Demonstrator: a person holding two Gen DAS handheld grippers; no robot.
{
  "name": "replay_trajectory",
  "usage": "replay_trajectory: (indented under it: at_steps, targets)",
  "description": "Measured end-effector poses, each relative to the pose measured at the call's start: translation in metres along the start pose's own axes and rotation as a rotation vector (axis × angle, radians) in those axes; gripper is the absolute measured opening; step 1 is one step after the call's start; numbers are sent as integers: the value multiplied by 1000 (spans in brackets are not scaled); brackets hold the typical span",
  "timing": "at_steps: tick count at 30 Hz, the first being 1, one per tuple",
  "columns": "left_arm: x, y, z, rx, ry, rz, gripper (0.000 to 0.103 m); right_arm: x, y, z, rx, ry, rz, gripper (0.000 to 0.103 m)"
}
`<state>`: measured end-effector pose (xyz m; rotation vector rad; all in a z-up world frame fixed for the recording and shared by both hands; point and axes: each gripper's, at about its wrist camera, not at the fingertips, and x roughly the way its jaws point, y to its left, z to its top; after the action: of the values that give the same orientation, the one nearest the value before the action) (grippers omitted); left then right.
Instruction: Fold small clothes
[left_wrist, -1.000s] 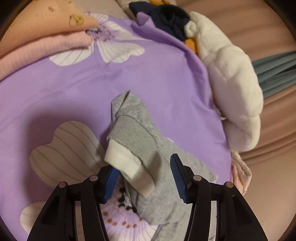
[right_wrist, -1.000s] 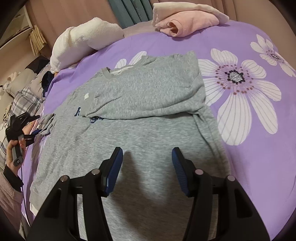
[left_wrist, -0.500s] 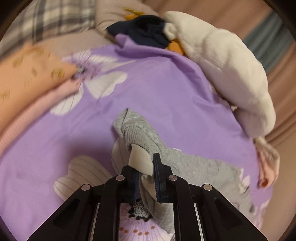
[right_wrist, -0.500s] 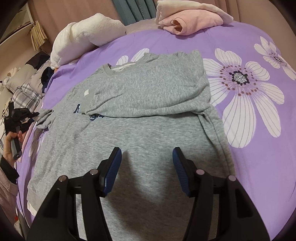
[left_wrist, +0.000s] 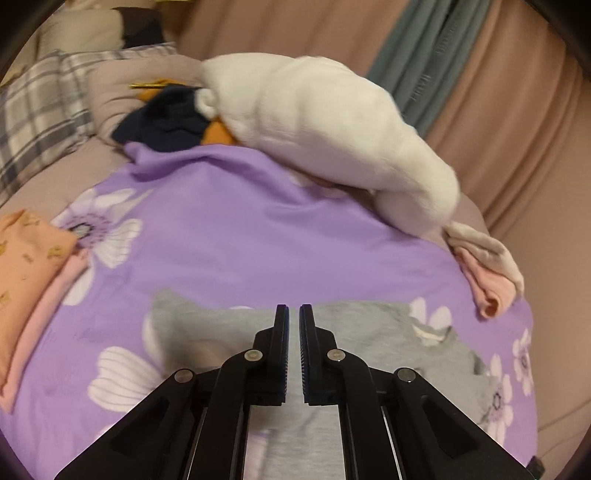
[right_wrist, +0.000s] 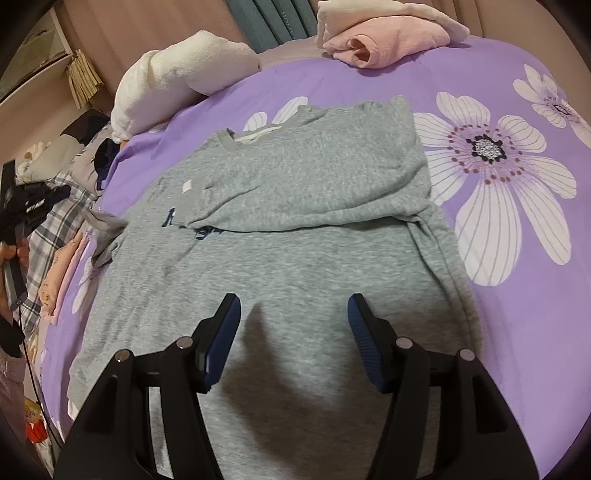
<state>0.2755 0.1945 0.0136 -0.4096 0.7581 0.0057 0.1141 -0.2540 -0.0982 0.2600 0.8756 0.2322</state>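
A grey sweatshirt (right_wrist: 295, 266) lies flat on the purple flowered bedspread (right_wrist: 517, 258), its right sleeve folded across the chest. Its left sleeve (right_wrist: 107, 236) is lifted off the bed at the far left, stretched toward my left gripper (right_wrist: 33, 206). In the left wrist view my left gripper (left_wrist: 291, 314) is shut, with grey cloth (left_wrist: 295, 406) running between and below the jaws; the sweatshirt (left_wrist: 388, 332) lies beyond. My right gripper (right_wrist: 293, 306) is open and empty, hovering above the sweatshirt's lower body.
A white plush blanket (left_wrist: 332, 129) lies at the bed's far edge. Folded pink clothes (right_wrist: 380, 37) sit at one corner. Folded orange and pink garments (left_wrist: 26, 280) lie at the left. Dark clothing (left_wrist: 166, 118) and a plaid pillow (left_wrist: 37, 118) lie beyond.
My left gripper shut on the grey sleeve's cuff, then lifted and swung up toward the sweatshirt body. My right gripper stayed open and drifted only slightly.
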Motion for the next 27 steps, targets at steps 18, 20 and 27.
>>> replay_trajectory:
  at_steps: [18, 20, 27]
  targets:
    - [-24, 101, -77, -241, 54, -42, 5, 83, 267, 29, -701, -23, 368, 68]
    - [-29, 116, -90, -279, 61, -55, 5, 111, 297, 35, -742, 10, 378, 68]
    - [-29, 130, -105, -301, 99, -91, 5, 191, 376, 47, -833, 88, 349, 67]
